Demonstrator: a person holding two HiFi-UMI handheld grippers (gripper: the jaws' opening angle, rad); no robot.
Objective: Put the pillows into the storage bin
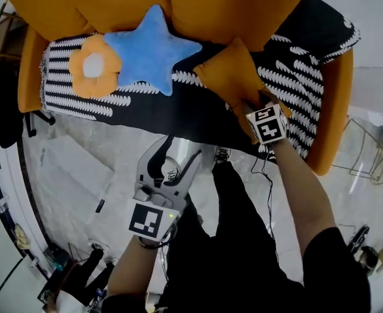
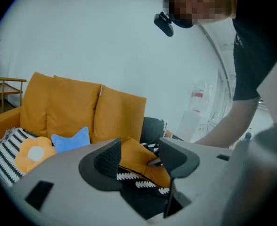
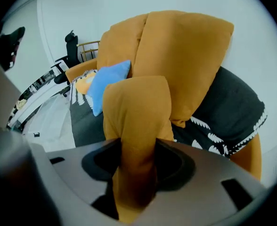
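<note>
My right gripper [image 1: 249, 104] is shut on a corner of the orange square pillow [image 1: 232, 72], which is lifted off the sofa seat. In the right gripper view the pillow [image 3: 134, 112] is pinched into a fold between the two jaws [image 3: 136, 161]. A blue star pillow [image 1: 150, 48] and an orange flower pillow [image 1: 95, 66] lie on the striped throw to the left. My left gripper [image 1: 173, 156] hangs open over the floor in front of the sofa, with nothing between its jaws [image 2: 137, 155]. No storage bin is in view.
The orange sofa [image 1: 329, 129] has big back cushions [image 1: 230, 5] and a black-and-white throw [image 1: 296, 77]. A wire-frame stand [image 1: 374, 150] is to its right. Cables and a shoe [image 1: 222, 154] lie on the pale floor. A wooden chair [image 2: 7, 84] stands left of the sofa.
</note>
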